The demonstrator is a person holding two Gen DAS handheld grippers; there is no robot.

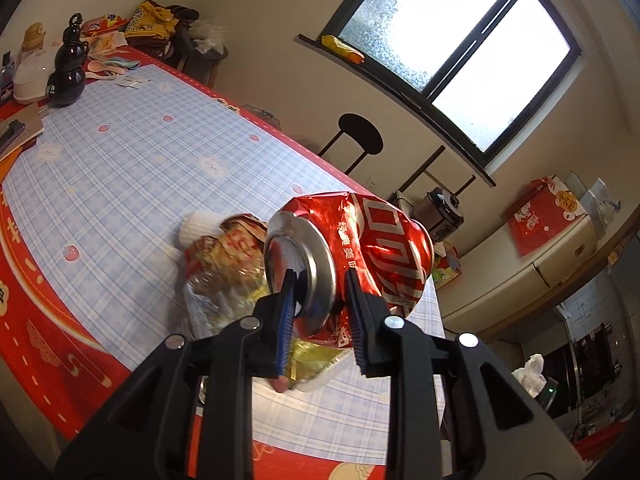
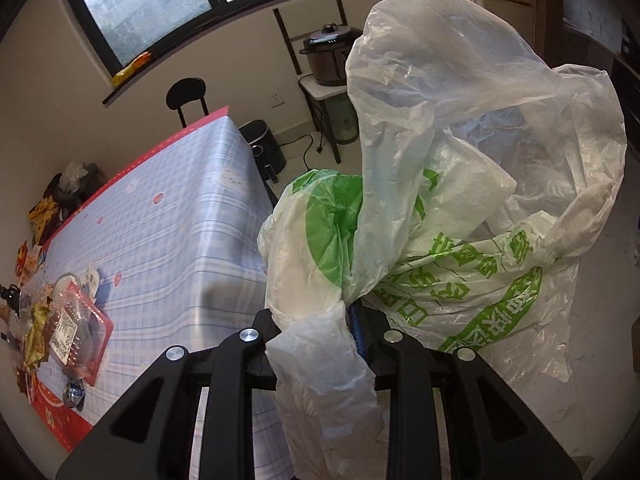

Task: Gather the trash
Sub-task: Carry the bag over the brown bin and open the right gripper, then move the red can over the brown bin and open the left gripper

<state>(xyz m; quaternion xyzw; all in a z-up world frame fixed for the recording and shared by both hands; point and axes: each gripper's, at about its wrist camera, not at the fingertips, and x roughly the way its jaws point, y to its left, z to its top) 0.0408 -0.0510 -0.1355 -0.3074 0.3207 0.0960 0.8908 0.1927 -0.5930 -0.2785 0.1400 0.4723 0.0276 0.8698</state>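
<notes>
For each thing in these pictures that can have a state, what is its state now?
Left gripper: shut on the red can's rim.
Red can: crushed, held above the table.
Plastic bottle: crumpled, lying on the table.
Right gripper: shut on the plastic bag.
Plastic bag: held up, mouth open.
Clear tray: lying on the table.

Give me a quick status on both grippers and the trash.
Left gripper shut on crushed can, lifted over table. Right gripper shut on plastic bag, held beside table. More wrappers on table; nothing blocking.
</notes>
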